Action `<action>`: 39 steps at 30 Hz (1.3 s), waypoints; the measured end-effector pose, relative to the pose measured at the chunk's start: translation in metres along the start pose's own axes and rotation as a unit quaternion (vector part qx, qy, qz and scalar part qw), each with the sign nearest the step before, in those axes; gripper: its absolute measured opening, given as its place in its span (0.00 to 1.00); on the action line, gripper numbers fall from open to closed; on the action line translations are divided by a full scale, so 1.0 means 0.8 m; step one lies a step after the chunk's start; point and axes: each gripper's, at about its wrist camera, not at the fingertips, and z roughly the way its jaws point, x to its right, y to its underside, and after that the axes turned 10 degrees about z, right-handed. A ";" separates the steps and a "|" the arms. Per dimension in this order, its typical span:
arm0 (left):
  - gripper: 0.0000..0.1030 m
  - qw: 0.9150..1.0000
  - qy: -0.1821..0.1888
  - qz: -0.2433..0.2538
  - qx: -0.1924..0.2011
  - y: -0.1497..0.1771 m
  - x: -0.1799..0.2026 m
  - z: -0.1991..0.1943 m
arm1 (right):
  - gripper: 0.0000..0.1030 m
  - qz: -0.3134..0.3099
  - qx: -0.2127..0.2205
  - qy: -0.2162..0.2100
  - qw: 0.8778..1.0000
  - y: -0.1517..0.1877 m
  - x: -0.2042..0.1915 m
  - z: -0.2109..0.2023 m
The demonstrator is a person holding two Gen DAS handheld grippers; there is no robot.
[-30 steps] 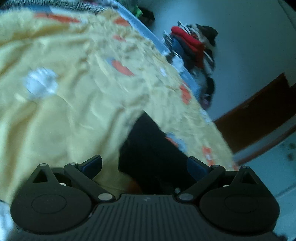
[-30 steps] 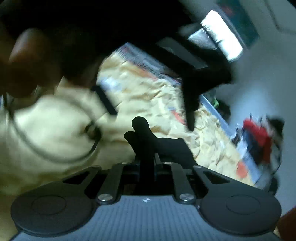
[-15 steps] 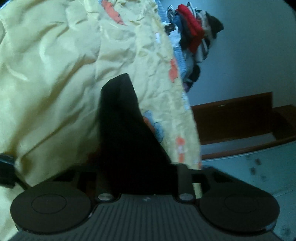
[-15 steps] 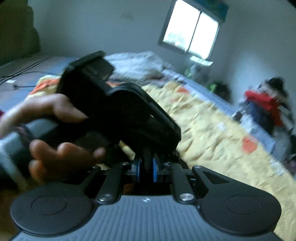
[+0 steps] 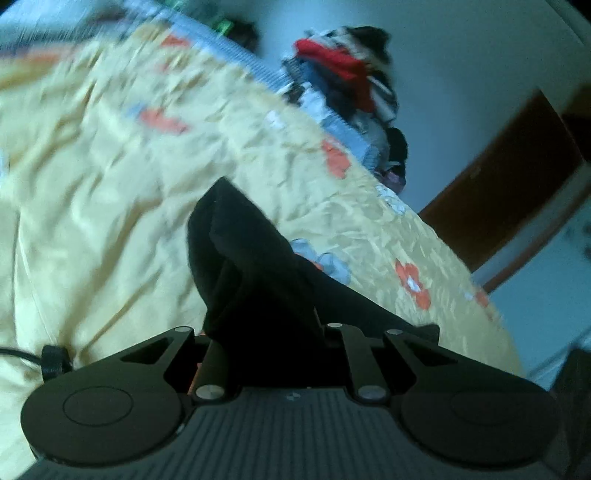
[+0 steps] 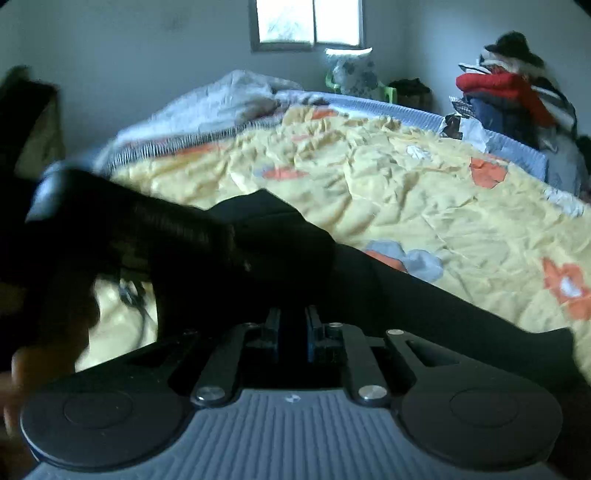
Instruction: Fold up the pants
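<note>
Black pants point(image 5: 251, 258) lie stretched over the yellow flowered bedspread point(image 5: 110, 184). My left gripper point(image 5: 275, 332) is shut on the pants; the dark cloth bunches up from between its fingers and hides the pads. My right gripper point(image 6: 291, 332) is shut on the pants point(image 6: 406, 295) too, blue pads close together with cloth between. The left gripper's black body point(image 6: 129, 236) shows at the left of the right wrist view, close beside my right one, with the hand holding it at the edge.
A pile of clothes with a red item point(image 6: 509, 88) stands at the bed's far right side point(image 5: 343, 70). A grey blanket point(image 6: 229, 99) lies at the bed's head under a window point(image 6: 310, 22). A brown wooden board point(image 5: 509, 192) and the floor lie right of the bed.
My left gripper has closed on the pants and lifted. The right gripper has swung level with the cloth in it; the left gripper has moved lower and left in its view.
</note>
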 end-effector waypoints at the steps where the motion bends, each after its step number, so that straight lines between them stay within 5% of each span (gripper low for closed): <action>1: 0.15 1.000 -0.011 0.023 0.011 0.002 0.013 -0.009 | 0.13 0.010 0.012 -0.007 1.000 -0.002 0.002 -0.002; 7: 0.16 0.991 -0.023 0.121 0.060 0.004 0.094 -0.037 | 0.13 0.088 0.070 -0.055 0.992 -0.006 0.041 -0.061; 13: 0.18 0.977 0.018 0.200 0.069 0.016 0.190 -0.037 | 0.13 0.178 0.119 -0.077 0.974 0.016 0.102 -0.137; 25: 0.20 0.953 0.097 0.288 0.017 0.085 0.352 0.020 | 0.13 0.280 0.179 -0.014 0.943 0.106 0.209 -0.263; 34: 0.22 0.936 0.129 0.326 -0.034 0.137 0.420 0.076 | 0.13 0.328 0.172 0.051 0.928 0.155 0.271 -0.302; 39: 0.48 0.922 0.150 0.351 -0.056 0.160 0.434 0.094 | 0.13 0.317 0.148 0.088 0.933 0.174 0.281 -0.318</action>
